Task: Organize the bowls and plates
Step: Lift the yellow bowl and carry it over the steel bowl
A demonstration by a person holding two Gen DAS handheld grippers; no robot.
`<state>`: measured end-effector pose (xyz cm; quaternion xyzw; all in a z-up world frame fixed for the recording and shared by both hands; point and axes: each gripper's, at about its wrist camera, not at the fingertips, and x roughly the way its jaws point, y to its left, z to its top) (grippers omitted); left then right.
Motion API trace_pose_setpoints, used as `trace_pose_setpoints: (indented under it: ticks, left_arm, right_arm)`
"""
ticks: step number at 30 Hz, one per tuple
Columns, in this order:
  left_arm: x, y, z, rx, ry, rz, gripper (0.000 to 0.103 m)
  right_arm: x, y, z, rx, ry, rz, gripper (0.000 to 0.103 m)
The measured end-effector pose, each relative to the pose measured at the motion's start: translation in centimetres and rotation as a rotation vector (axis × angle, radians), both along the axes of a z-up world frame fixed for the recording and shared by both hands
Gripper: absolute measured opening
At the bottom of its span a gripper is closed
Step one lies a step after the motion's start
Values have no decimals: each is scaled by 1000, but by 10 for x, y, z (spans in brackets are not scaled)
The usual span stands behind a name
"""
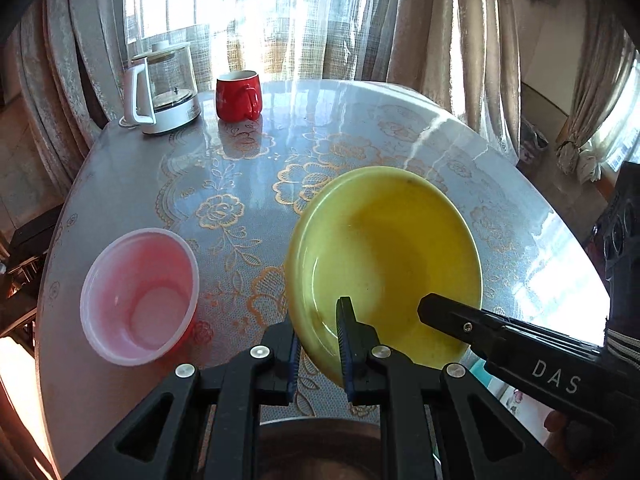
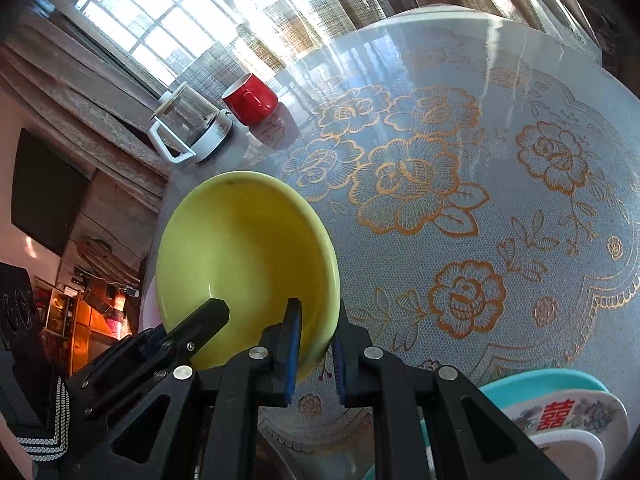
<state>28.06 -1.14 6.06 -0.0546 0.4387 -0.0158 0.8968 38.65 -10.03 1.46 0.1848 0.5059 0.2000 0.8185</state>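
A yellow bowl (image 1: 392, 256) is held tilted above the round table (image 1: 240, 168). My left gripper (image 1: 320, 344) is shut on its near-left rim, one finger inside and one outside. My right gripper (image 2: 316, 340) is shut on the rim as well, seen in the right wrist view around the yellow bowl (image 2: 248, 260). The right gripper's finger (image 1: 448, 316) shows over the bowl in the left wrist view. A pink plastic bowl (image 1: 140, 296) stands upright on the table to the left.
A red mug (image 1: 238, 96) and a glass kettle (image 1: 164, 88) stand at the table's far side. A stack of plates (image 2: 560, 412), teal, patterned and white, lies at the near right. Curtains and a window are behind.
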Motion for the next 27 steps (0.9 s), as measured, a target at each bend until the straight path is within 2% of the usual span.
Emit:
trace_pose_setpoints:
  ticks: [12,27]
  left_arm:
    - [-60,7,6,9,-94,27,17]
    - [-121,25,-4,-26,-125,57,17]
  right_arm:
    - [-60,2,7,55,-47,-3,14]
    - [-114,20,11,61,-109,8,14]
